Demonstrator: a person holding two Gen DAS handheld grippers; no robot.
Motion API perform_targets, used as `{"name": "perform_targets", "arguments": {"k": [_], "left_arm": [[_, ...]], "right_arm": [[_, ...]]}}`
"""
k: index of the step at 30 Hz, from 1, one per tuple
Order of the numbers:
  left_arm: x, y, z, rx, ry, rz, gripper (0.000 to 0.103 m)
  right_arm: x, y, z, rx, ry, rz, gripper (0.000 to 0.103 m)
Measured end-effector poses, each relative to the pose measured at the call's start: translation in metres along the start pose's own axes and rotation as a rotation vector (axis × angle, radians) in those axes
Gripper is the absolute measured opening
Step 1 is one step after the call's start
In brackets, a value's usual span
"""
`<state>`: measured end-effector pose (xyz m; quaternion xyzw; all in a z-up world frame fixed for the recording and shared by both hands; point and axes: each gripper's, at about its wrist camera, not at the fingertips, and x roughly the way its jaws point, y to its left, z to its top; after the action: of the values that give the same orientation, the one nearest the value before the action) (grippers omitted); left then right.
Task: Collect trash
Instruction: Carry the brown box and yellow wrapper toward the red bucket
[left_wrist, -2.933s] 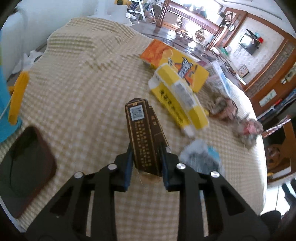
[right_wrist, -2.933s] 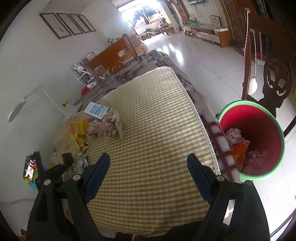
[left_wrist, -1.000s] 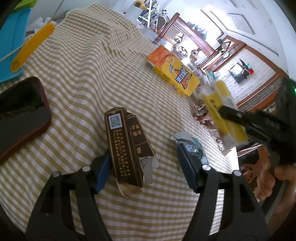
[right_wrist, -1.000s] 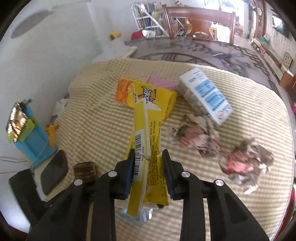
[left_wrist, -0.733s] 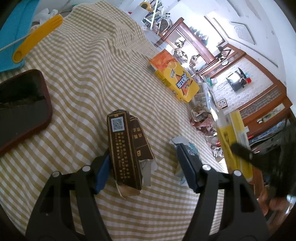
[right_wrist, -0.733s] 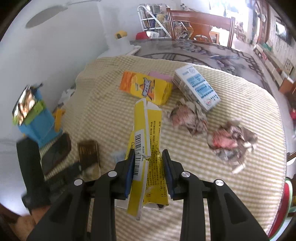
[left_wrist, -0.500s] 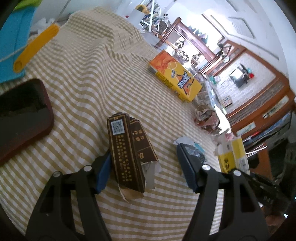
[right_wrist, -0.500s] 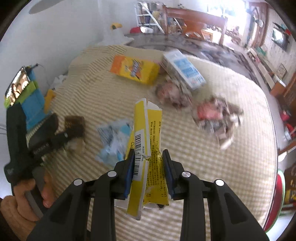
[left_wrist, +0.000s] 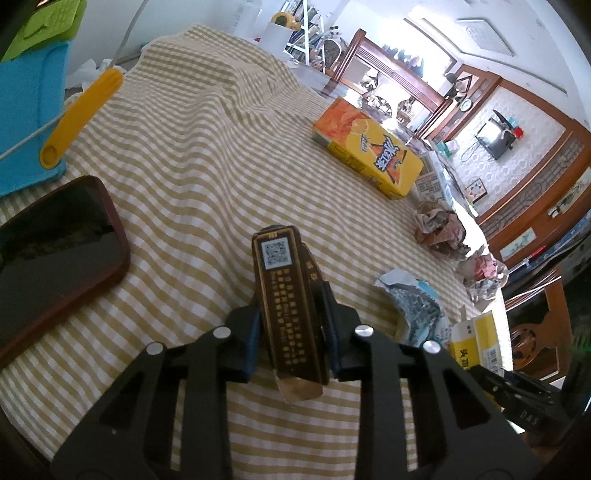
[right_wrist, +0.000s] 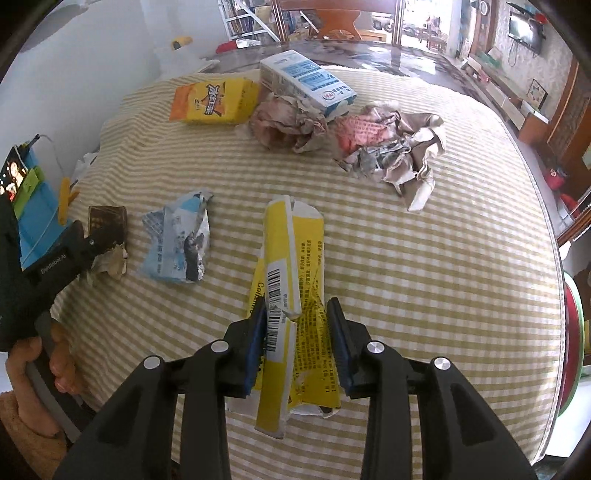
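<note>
Left gripper (left_wrist: 290, 334): clenched on the brown carton (left_wrist: 286, 310); both blue pads press its long sides.
Brown carton: stands tilted over the checked tablecloth (left_wrist: 192, 177), QR label at its far end; its torn near end is partly hidden between the fingers.
Right gripper (right_wrist: 297, 341): grasping the yellow box (right_wrist: 291, 291), pads against its flattened sides, jaws pointing steeply down at the table.
Yellow box: crushed and torn, barcode strip on its left face; its near end hangs below the fingers, and whether it touches the cloth cannot be told.
Person's hand (right_wrist: 40, 358): at the left edge of the right wrist view, wrapped round the left gripper's handle, cut off by the frame.
Silver-blue wrapper (right_wrist: 179, 240): crumpled flat on the cloth between the two grippers, print too creased to read.
Phone (left_wrist: 55, 254): dark, in a reddish case, left of the left gripper, cut off at the edge.
Crumpled paper (right_wrist: 388, 147): two wads further back, lying close together.
Orange carton (left_wrist: 367, 151): lies flat beyond them.
White-blue carton (right_wrist: 306, 83): farthest, just beside the nearer wad.
Bin (right_wrist: 572, 350): only a red-and-green rim shows at the right edge.
</note>
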<state>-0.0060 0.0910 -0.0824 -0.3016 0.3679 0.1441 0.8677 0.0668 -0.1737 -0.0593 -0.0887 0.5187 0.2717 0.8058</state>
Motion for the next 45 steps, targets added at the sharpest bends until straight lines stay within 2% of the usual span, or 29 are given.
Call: {"name": "perform_targets", "arguments": {"k": [10,16,23,27,32,38,45], "left_arm": [[-0.021,0.003,0.004,-0.019,-0.099,-0.007,0.024],[-0.025,-0.005,0.004,0.029,-0.115,-0.008,0.024],[-0.025,-0.006,0.001,0.040,-0.103,-0.017,0.024],[-0.031,-0.019,-0.003,0.147,-0.137,0.063,0.024],[-0.046,-0.049,-0.011,0.289,-0.169,0.086,0.024],[-0.062,-0.085,-0.021,0.311,-0.140,0.005,0.024],[-0.068,-0.142,-0.033,0.387,-0.111,-0.106,0.024]], "right_arm": [[-0.018,0.000,0.002,-0.013,-0.093,-0.044,0.033],[-0.026,-0.009,0.001,0.004,-0.115,-0.050,0.033],[-0.046,-0.021,-0.007,0.025,-0.168,-0.062,0.032],[-0.063,-0.039,-0.016,0.071,-0.202,-0.050,0.033],[-0.088,-0.061,-0.025,0.131,-0.243,-0.018,0.033],[-0.117,-0.089,-0.035,0.200,-0.305,-0.009,0.033],[-0.132,-0.114,-0.050,0.273,-0.343,0.008,0.033]]}}
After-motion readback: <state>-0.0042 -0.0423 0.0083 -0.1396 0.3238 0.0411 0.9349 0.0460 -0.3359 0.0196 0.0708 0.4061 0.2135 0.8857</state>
